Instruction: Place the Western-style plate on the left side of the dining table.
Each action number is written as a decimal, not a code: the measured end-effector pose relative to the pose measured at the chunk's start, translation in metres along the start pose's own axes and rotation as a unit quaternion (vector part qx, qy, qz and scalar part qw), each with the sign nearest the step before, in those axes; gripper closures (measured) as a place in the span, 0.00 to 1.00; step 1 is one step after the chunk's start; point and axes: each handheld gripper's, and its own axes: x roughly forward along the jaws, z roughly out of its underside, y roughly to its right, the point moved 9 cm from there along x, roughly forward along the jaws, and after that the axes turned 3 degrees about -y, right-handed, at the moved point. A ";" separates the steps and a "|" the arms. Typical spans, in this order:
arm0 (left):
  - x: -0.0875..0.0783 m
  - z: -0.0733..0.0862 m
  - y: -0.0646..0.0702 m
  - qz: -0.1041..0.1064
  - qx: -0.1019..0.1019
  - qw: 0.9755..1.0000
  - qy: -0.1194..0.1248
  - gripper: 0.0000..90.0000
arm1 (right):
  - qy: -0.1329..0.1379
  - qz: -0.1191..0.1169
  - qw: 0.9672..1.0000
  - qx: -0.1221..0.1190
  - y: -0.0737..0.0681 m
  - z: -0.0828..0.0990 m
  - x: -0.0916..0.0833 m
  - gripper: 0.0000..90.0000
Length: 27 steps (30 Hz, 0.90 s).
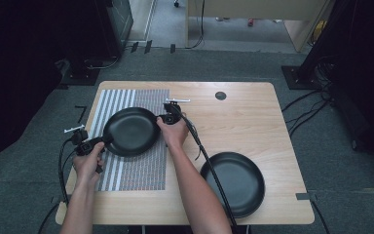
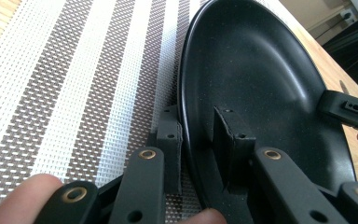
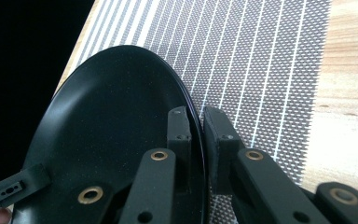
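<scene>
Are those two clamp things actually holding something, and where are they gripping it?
Yes: the left gripper and right gripper pinch opposite rims of one black plate, one jaw inside, one outside, over the striped mat.

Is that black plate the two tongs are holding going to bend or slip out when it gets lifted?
The black plate probably won't bend: its rim keeps a clean round curve with the left tongs and right tongs gripping opposite edges. It might slip, since its surface looks smooth and glossy and each pair pinches only a thin bit of rim. It looks shallow and wide, so it could tilt if one side lifts first.
</scene>
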 end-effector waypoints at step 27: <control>-0.033 -0.002 0.006 -0.063 0.077 0.995 0.020 0.22 | 0.060 0.032 0.988 -0.139 -0.015 -0.016 -0.057 0.53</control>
